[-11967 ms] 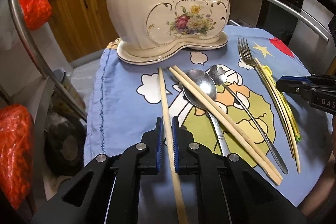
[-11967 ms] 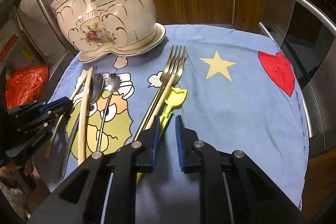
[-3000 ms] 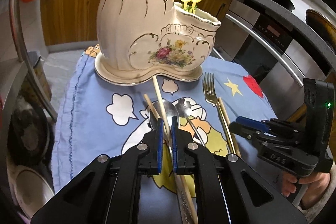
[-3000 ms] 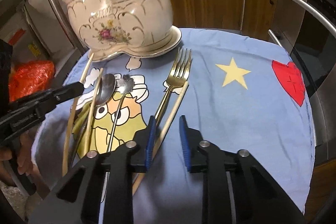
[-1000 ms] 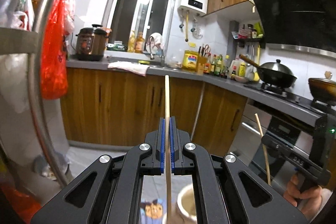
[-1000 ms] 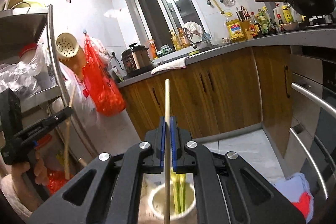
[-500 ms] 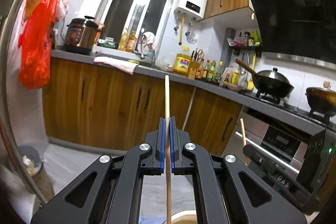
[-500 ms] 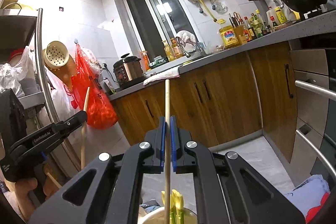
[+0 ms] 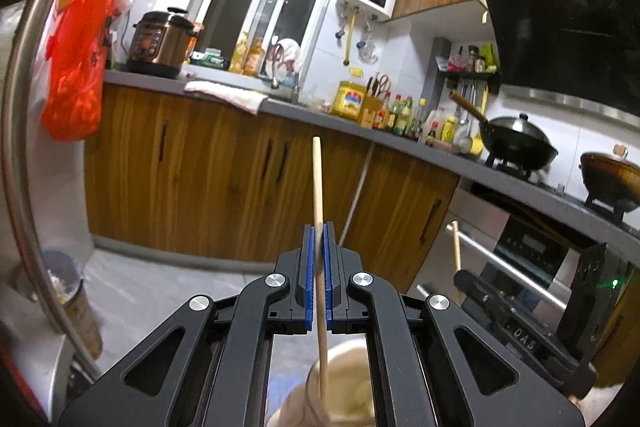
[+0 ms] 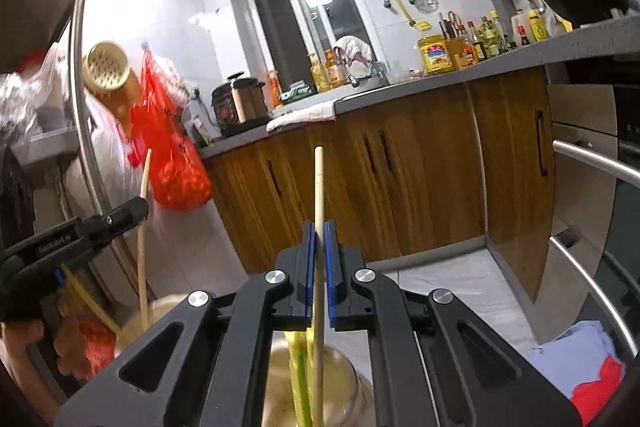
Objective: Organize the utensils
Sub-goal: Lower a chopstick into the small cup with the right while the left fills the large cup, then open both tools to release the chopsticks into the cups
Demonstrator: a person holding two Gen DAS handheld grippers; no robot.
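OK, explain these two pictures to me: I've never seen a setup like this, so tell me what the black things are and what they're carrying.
No robot here: a person holds a two-finger tool in each hand, and each tool has a fisheye camera looking along its fingers. One picture comes from the left tool, the other from the right tool. Each is shut on an upright wooden chopstick: the left chopstick and the right chopstick. Below them sits the cream ceramic utensil holder, with yellow-green utensils already in the opening under the right tool. Each chopstick's lower end dips toward an opening. Behind is a kitchen counter with wooden cabinets.

"DAS" — on the right gripper (image 9: 524, 341); other print unreadable
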